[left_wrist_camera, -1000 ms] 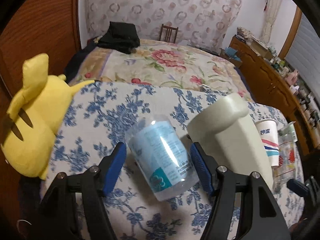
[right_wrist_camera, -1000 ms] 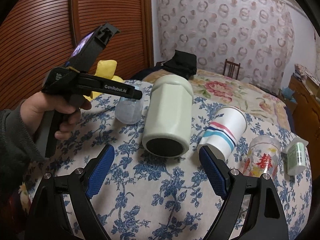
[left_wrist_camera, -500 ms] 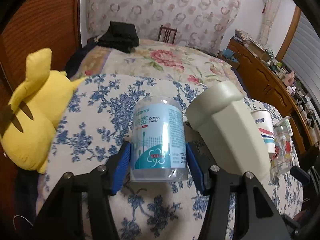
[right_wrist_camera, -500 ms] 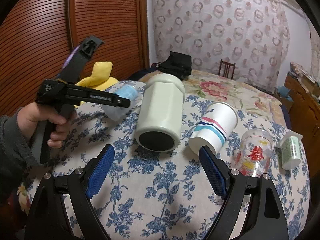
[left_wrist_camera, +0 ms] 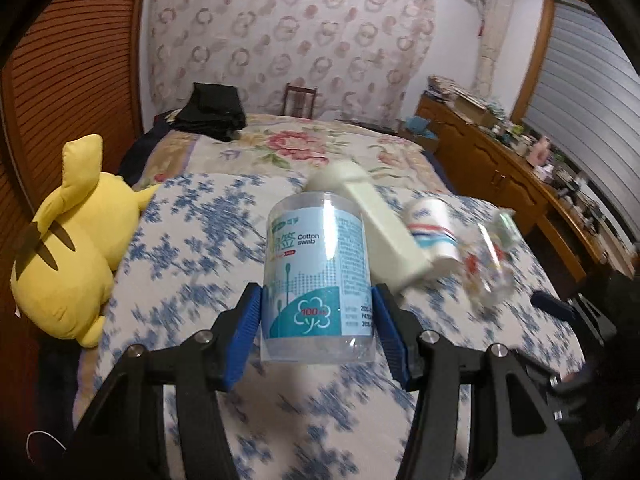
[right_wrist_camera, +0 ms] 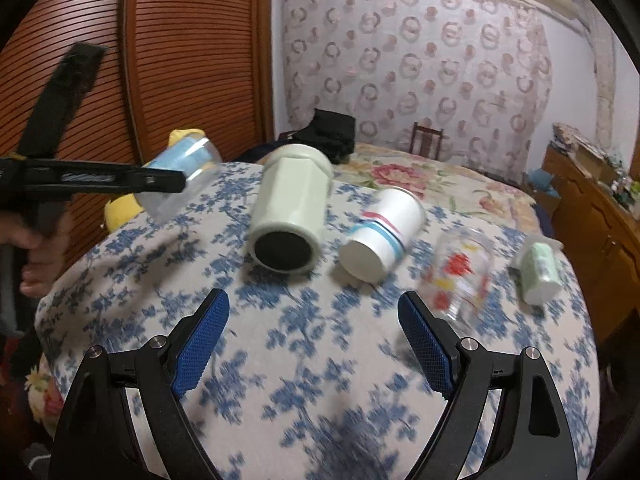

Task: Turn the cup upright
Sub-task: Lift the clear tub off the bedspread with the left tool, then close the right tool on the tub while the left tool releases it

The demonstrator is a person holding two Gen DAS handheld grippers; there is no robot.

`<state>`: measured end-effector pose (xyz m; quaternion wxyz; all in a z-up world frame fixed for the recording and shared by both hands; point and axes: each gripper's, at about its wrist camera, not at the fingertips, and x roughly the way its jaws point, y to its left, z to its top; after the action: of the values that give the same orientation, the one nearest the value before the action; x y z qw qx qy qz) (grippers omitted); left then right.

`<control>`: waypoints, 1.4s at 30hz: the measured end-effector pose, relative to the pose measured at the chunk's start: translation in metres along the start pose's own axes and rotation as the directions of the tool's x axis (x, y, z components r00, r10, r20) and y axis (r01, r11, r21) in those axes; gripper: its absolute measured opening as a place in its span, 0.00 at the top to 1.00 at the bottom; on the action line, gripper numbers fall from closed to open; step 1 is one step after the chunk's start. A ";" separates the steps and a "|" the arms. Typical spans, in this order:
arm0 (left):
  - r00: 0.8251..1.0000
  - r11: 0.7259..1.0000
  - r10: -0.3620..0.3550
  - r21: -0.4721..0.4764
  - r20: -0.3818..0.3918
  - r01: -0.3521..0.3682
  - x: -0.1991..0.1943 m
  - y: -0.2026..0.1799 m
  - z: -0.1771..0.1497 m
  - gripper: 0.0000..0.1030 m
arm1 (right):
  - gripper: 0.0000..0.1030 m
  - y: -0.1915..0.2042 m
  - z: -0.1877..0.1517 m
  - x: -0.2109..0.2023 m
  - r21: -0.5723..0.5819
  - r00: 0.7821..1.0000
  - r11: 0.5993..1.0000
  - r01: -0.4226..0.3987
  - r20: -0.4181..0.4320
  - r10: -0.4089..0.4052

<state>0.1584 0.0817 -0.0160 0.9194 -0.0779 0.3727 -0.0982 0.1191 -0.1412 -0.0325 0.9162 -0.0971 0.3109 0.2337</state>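
My left gripper point(left_wrist_camera: 318, 320) is shut on a clear cotton swab cup point(left_wrist_camera: 318, 280) with a blue label, held upright above the blue-flowered cloth point(left_wrist_camera: 192, 240). The right wrist view shows this cup point(right_wrist_camera: 180, 184) lifted at the left, tilted in the left gripper's fingers point(right_wrist_camera: 160, 178). My right gripper point(right_wrist_camera: 314, 344) is open and empty, low over the cloth in front of a cream tumbler point(right_wrist_camera: 290, 216) lying on its side.
A striped paper cup point(right_wrist_camera: 382, 238), a printed glass point(right_wrist_camera: 460, 276) and a small green container point(right_wrist_camera: 540, 276) lie to the right of the tumbler. A yellow plush toy point(left_wrist_camera: 68, 256) sits at the left edge. A wooden dresser point(left_wrist_camera: 520, 184) stands at the right.
My left gripper shut on the cotton swab cup, lifted it off the cloth and turned it upright. My right gripper pulled back a little and stayed open.
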 end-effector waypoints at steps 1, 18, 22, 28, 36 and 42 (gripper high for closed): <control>1.000 1.000 -0.010 0.009 -0.001 0.010 -0.003 -0.006 -0.005 0.46 | 0.14 -0.003 -0.003 -0.004 0.006 1.000 1.000 0.009 0.000 -0.009; 0.988 0.985 -0.129 0.107 -0.086 0.137 0.003 -0.104 -0.061 0.46 | 0.14 -0.048 -0.045 -0.067 0.091 0.991 0.987 0.130 0.018 -0.132; 0.985 0.980 -0.142 0.128 -0.098 0.154 0.007 -0.122 -0.065 0.46 | 0.14 -0.056 -0.049 -0.072 0.113 0.989 0.983 0.144 0.014 -0.147; 0.985 0.974 -0.127 0.172 -0.115 0.146 0.015 -0.139 -0.067 0.46 | 0.14 -0.064 -0.056 -0.074 0.132 0.988 0.979 0.153 0.007 -0.155; 0.983 0.973 -0.100 0.190 -0.151 0.128 0.032 -0.143 -0.074 0.46 | 0.14 -0.068 -0.061 -0.069 0.139 0.988 0.978 0.154 -0.014 -0.154; 0.984 0.973 -0.115 0.183 -0.133 0.138 0.022 -0.140 -0.072 0.40 | 0.14 -0.066 -0.056 -0.066 0.131 0.988 0.980 0.152 -0.020 -0.151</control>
<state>0.1064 -0.0646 -0.0514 0.8900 -0.0068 0.4113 -0.1965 0.0762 -0.2412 -0.0344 0.9341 -0.0608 0.3220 0.1417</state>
